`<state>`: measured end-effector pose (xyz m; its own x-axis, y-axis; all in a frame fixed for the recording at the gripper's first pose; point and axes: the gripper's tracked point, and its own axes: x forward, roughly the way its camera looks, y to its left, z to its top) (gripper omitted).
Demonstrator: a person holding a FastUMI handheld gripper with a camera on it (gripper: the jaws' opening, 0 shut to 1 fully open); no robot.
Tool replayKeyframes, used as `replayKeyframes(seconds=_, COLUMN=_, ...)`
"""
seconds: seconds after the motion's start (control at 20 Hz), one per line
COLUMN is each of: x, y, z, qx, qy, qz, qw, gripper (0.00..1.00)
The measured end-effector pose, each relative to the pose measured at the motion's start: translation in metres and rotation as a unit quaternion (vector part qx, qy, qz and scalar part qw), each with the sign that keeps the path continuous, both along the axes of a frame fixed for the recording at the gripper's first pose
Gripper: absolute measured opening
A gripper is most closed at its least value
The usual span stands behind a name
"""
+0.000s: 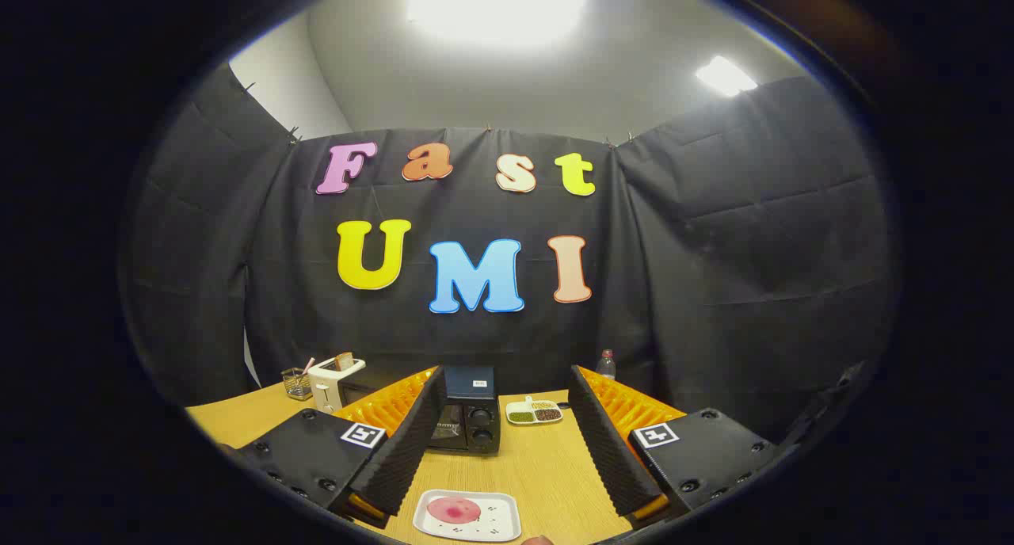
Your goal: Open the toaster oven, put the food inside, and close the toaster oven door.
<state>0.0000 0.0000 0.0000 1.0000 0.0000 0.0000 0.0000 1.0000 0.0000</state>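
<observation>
Gripper (507,466): fingers spread wide apart, released, grasping nothing; they hang above the table with bare wood showing between them.
Tray (467,516): a white rectangular tray with rounded corners lies flat on the table, between the two fingers at their near end, closer to the left finger.
Food (454,510): a flat, round, pinkish-red slice rests on the left half of the tray; small dark specks dot the tray's right half.
Table (539,466): light wooden top, running from the fingers back to the booth's wall.
Toaster oven (467,418): a dark box standing on the table beyond the tray, just ahead of the left finger, which hides part of it. Its glass door is shut, and two round knobs sit one above the other on its right side.
Divided dish (534,412): a small white dish just right of the toaster oven, holding green, brown and pale grains in separate sections.
Pop-up toaster (334,382): white, far left, something brown sticking out of its top.
Wire holder (297,383): beside the pop-up toaster, further left.
Bottle (606,364): clear, upright at the back, beyond the right finger.
</observation>
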Motion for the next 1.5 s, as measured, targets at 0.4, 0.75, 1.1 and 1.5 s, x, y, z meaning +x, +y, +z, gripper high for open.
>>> replayKeyframes(seconds=0.4, x=-0.004, y=0.002, z=-0.002, qx=0.0, qy=0.001, qz=-0.002, qw=1.0, gripper=0.98)
replayKeyframes(seconds=0.75, x=-0.002, y=0.007, z=-0.005, qx=0.004, qy=0.005, qz=-0.003, qw=1.0, gripper=0.98)
replayKeyframes(seconds=1.1, x=0.003, y=0.012, z=-0.005, qx=0.003, qy=0.005, qz=0.001, qw=1.0, gripper=0.98)
replayKeyframes(seconds=1.5, x=0.043, y=0.05, z=-0.001, qx=0.018, qy=0.006, qz=0.02, qw=1.0, gripper=0.98)
